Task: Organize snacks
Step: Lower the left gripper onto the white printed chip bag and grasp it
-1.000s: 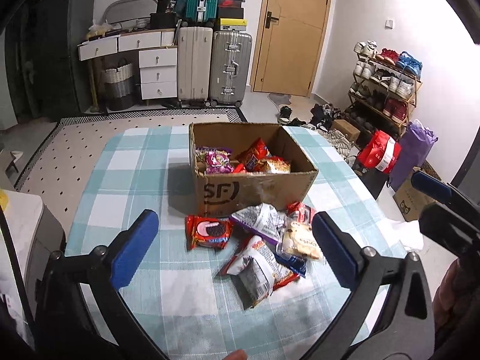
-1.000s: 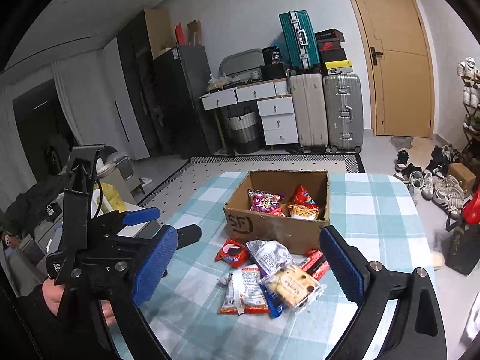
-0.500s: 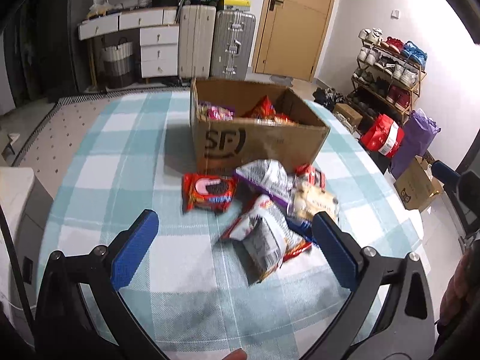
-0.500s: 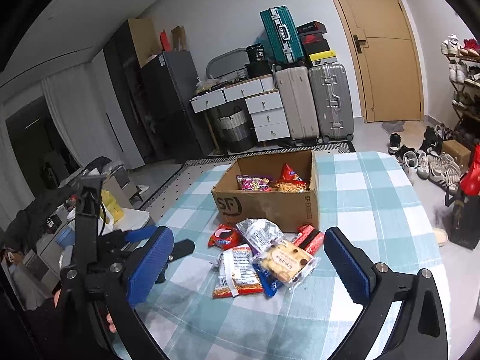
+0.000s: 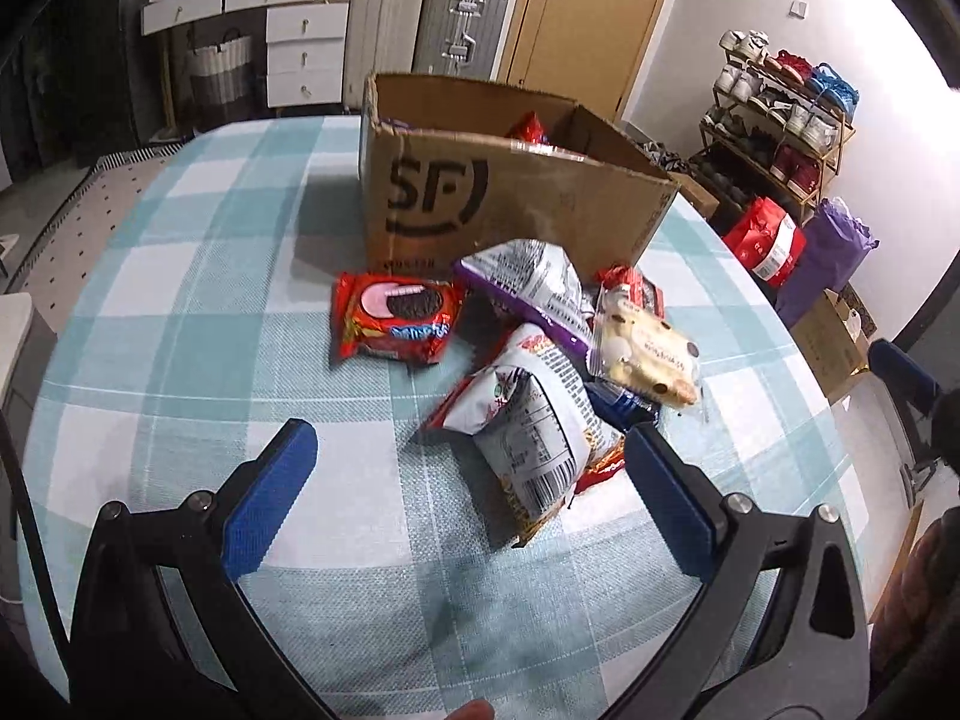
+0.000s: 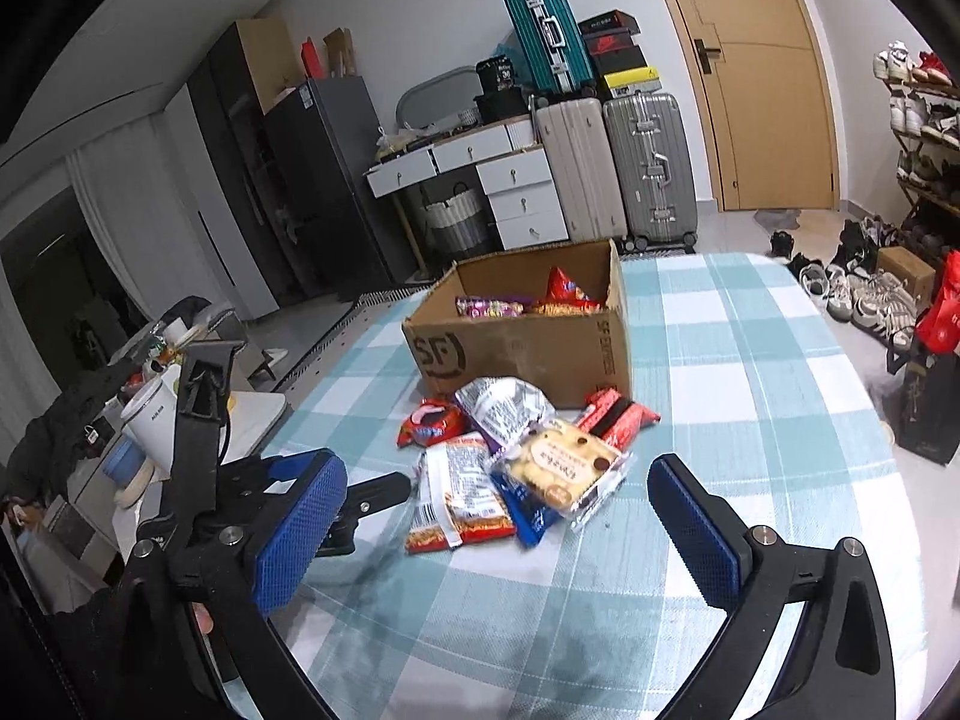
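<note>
The left gripper (image 5: 462,480) hangs low over the checked bench (image 5: 180,312), jaws spread wide and empty, pointing at a white snack bag (image 5: 528,420) just ahead. The right gripper (image 6: 498,516) hovers higher, also wide open, facing the snack pile (image 6: 516,462) before the cardboard box (image 6: 528,348).

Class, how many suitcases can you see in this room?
3: a teal suitcase highest, behind the others; a beige suitcase on the floor; a silver suitcase beside it, nearer the door. More may be hidden.
</note>
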Demonstrator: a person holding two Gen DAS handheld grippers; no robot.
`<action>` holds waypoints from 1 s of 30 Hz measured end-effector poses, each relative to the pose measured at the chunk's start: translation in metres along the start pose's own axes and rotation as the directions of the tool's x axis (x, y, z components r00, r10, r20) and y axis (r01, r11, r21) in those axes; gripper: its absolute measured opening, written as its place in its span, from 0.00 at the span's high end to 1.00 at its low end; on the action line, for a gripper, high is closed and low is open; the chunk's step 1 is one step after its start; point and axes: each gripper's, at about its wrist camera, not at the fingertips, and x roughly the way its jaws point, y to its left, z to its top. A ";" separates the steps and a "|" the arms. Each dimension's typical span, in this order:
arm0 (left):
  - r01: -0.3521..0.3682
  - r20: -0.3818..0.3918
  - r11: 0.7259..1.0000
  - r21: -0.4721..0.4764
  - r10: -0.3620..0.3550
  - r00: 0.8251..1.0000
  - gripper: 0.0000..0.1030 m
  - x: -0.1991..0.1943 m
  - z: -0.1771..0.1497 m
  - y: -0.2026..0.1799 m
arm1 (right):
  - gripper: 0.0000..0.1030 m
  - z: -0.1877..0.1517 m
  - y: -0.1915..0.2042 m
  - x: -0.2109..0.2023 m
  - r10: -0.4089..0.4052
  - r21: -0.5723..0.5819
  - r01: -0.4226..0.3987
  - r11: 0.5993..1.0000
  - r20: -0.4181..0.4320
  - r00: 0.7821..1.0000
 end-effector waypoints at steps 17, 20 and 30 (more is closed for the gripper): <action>0.029 -0.077 1.000 -0.005 -0.029 0.997 0.01 0.060 0.009 -0.004 | 0.01 -0.026 -0.036 0.033 -0.024 0.069 0.030 0.997 -0.078 0.997; 0.028 -0.078 1.000 0.011 -0.027 0.997 0.01 0.068 0.011 -0.010 | 0.01 -0.030 -0.041 0.040 -0.027 0.075 0.034 0.997 -0.098 0.995; 0.151 -0.108 0.988 -0.004 -0.151 0.983 0.48 0.092 0.014 -0.019 | 0.01 -0.037 -0.057 0.050 -0.009 0.126 0.026 0.992 -0.131 0.991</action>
